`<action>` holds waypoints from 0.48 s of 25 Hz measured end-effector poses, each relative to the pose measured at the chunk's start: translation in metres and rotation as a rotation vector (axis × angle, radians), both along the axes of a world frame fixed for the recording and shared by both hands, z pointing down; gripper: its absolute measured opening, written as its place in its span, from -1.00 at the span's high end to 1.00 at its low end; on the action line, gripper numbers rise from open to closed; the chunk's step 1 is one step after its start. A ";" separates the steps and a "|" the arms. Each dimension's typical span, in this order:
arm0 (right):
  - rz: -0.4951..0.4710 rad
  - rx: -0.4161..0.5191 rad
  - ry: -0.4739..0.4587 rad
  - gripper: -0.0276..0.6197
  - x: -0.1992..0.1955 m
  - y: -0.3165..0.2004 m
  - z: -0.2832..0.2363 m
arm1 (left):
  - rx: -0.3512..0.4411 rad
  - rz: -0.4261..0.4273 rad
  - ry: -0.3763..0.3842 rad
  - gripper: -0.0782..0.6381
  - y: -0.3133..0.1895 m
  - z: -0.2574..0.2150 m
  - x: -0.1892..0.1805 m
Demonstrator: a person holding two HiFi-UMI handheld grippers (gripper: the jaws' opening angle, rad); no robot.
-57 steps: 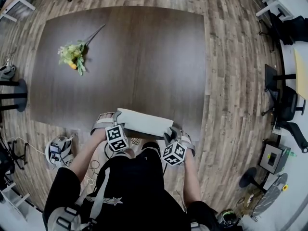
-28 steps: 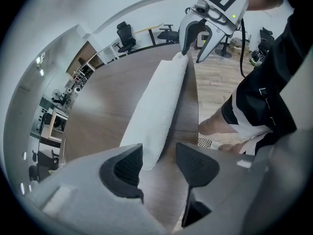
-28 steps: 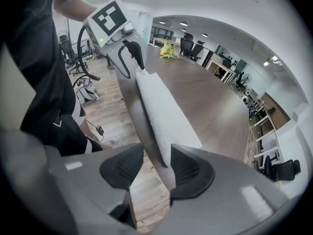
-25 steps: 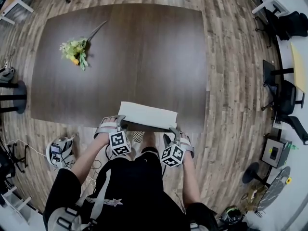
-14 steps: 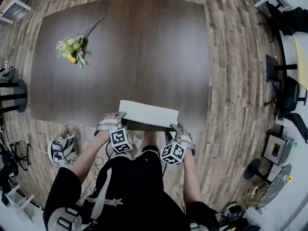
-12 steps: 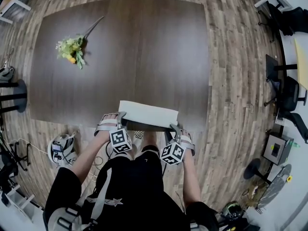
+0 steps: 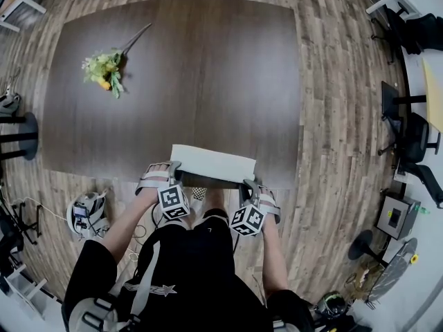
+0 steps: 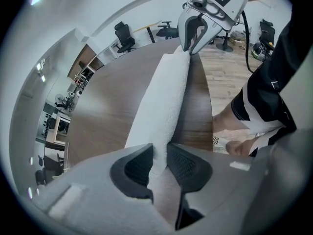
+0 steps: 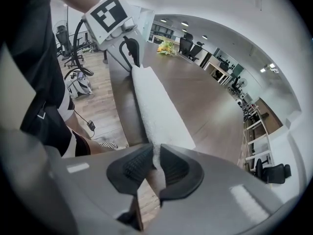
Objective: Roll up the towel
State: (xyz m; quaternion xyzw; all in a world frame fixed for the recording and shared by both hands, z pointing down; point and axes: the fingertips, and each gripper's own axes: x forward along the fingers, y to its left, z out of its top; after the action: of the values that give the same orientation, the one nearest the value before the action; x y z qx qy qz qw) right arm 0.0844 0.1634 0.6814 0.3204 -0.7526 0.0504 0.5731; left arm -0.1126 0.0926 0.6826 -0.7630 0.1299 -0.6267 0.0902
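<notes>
We are starting at the left, where a bunch of yellow-green flowers [image 7: 104, 69] is lying on the dark wooden table [image 7: 208, 81], far beyond the left gripper's jaws and off to their left. It is sitting where it was a second ago.

The left gripper [image 8: 160, 153] is pointing steeply down at the table's near edge. Its jaws have just been closing, and they are now pinching the left end of the folded white towel [image 7: 212, 164]. In the left gripper view the cloth is squeezed thin between the two dark pads [image 8: 188, 164]. From there it is running straight away from them along the table edge towards the other gripper.

The towel is lying flat as a long folded strip, spanning the gap between the two pairs of jaws. A narrow band of bare table is showing on its near side. Compared with a second ago, we are seeing it in much the same spot, not yet rolled.

The right gripper [image 9: 155, 161] is mirroring the left. Its jaws have likewise just been closing, and they are now clamping the towel's right end, with the white fabric caught between the ribbed pads [image 9: 134, 166]. Neither gripper is looking noticeably shifted from the earlier head views. Only the jaws are standing narrower than before.
</notes>
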 end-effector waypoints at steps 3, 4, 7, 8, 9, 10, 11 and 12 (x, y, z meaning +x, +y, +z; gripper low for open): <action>-0.003 -0.016 -0.005 0.77 -0.001 0.007 -0.002 | -0.013 0.008 -0.008 0.51 0.009 -0.001 -0.003; -0.007 -0.024 -0.007 0.77 -0.002 0.010 -0.003 | -0.019 0.013 -0.009 0.51 0.012 -0.001 -0.003; -0.017 -0.045 -0.015 0.78 -0.005 0.020 -0.004 | -0.042 0.022 -0.017 0.52 0.023 0.000 -0.008; -0.018 -0.052 -0.018 0.78 -0.006 0.024 -0.004 | -0.049 0.024 -0.022 0.52 0.027 -0.001 -0.009; -0.018 -0.057 -0.021 0.78 -0.007 0.026 -0.004 | -0.054 0.027 -0.028 0.52 0.029 -0.002 -0.010; -0.016 -0.060 -0.022 0.78 -0.008 0.028 -0.004 | -0.058 0.029 -0.032 0.52 0.030 -0.003 -0.012; -0.014 -0.062 -0.023 0.78 -0.008 0.028 -0.003 | -0.060 0.029 -0.034 0.52 0.030 -0.003 -0.012; -0.012 -0.063 -0.023 0.78 -0.009 0.027 -0.003 | -0.062 0.028 -0.036 0.52 0.029 -0.003 -0.012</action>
State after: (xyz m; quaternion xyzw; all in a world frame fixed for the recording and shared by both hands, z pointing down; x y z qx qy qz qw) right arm 0.0759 0.1903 0.6785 0.2971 -0.7589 0.0741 0.5747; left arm -0.1250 0.1216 0.6796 -0.7559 0.0981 -0.6426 0.0778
